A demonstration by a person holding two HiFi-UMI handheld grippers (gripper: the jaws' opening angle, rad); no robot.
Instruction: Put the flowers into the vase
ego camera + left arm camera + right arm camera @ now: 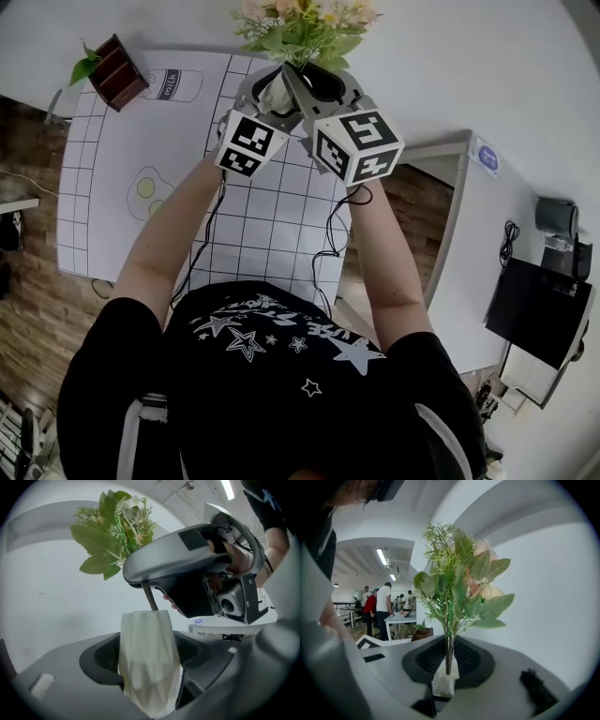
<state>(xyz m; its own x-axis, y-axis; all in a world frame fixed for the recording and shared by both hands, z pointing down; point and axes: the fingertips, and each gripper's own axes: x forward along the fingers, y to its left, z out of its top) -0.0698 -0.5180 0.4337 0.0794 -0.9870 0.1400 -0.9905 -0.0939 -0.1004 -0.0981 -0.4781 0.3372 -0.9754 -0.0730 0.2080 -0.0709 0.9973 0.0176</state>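
Planter box (117, 73) well left of vase (277, 94)

The flowers (305, 23) have green leaves and blooms that look pale peach. The vase (149, 660) is off-white and faceted. A white mat (272, 234) with a black grid lies on the white table (422, 75). At upper left is a brown planter (117, 73).

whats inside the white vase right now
The flower stem appears to dip just into the mouth of the vase. The opaque wall hides how deep it goes and whether anything else is inside.
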